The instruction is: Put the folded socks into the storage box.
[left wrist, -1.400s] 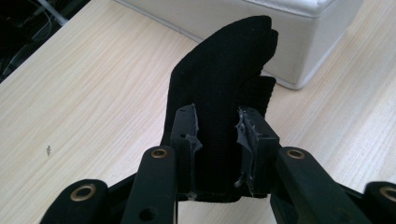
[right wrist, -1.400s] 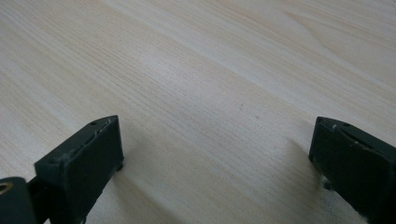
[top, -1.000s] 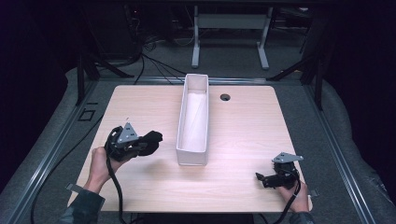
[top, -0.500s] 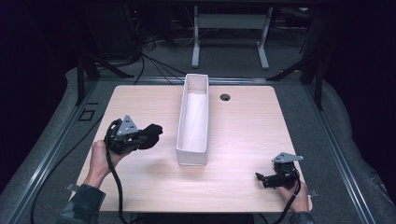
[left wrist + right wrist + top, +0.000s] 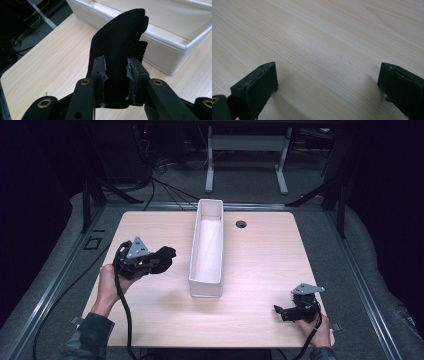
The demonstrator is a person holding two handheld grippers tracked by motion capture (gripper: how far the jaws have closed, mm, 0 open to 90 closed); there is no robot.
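Note:
My left gripper (image 5: 159, 261) is held over the left half of the wooden table (image 5: 260, 255), shut on a piece of black fabric (image 5: 166, 255). In the left gripper view the black fabric (image 5: 120, 42) stands up between the jaws of this gripper (image 5: 117, 72) and points at the long white bin (image 5: 160, 52). The white bin (image 5: 205, 288) runs front to back down the table's middle, a short gap right of the fabric, and its inside looks bare. My right gripper (image 5: 279, 310) rests near the front right corner. Its jaws (image 5: 327, 82) are wide open over bare wood.
A small round hole (image 5: 241, 224) sits in the tabletop just right of the bin's far end. A black cable (image 5: 125, 320) trails from the left gripper over the front edge. A metal stand (image 5: 245, 150) and cables lie on the floor behind the table.
My left gripper has carried the black fabric a little farther from the person and to the right, closer to the bin. The right gripper has stayed put.

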